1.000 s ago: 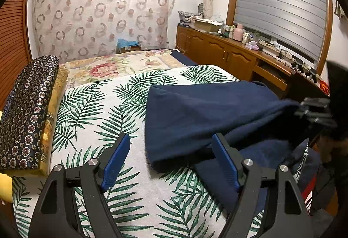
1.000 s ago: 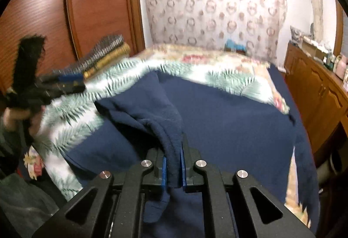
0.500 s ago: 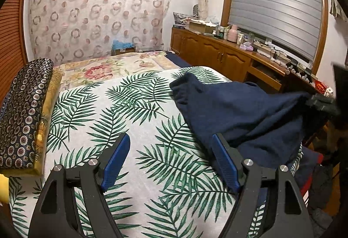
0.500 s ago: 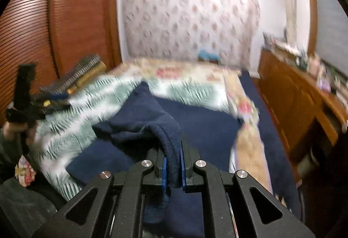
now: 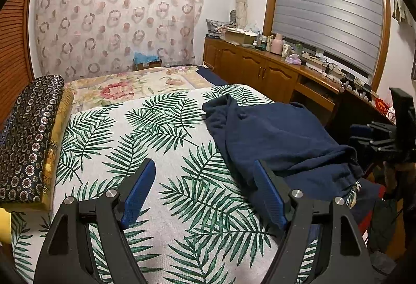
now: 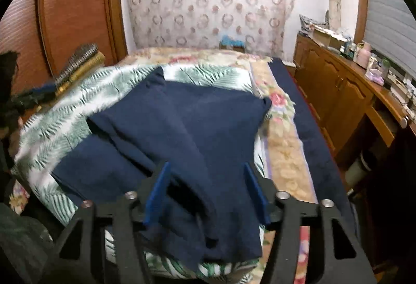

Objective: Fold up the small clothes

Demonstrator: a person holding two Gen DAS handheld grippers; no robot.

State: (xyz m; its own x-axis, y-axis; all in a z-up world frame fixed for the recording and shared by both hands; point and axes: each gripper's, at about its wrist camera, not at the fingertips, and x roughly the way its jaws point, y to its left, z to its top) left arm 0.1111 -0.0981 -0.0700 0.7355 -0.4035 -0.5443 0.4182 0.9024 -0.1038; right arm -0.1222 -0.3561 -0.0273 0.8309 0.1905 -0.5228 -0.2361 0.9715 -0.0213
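Navy garment (image 6: 192,133) lies rumpled on a bed covered by a palm-leaf sheet (image 5: 145,143), directly ahead of the right claw (image 6: 205,195) and partly between its fingers. The right claw is spread wide, its blue pads on either side of the cloth without pinching it; the near hem of the garment droops over the bed's front edge just below this claw. Its far corners reach toward the middle of the bed, one pointing up-left, one ending to the right near a floral bedspread (image 6: 280,138) that runs along that side. Seen from the left claw (image 5: 205,190), the same garment (image 5: 273,138) sits ahead and to the right, its bunched edge close beside the claw's right pad. The left claw is also spread wide, holding nothing, hovering over bare leaf-print sheet; open sheet stretches ahead of it and to its left up to a stack of patterned cushions (image 5: 28,138) at the bed's left edge. A wooden cabinet (image 5: 265,73) lines the wall beyond the bed's right edge.
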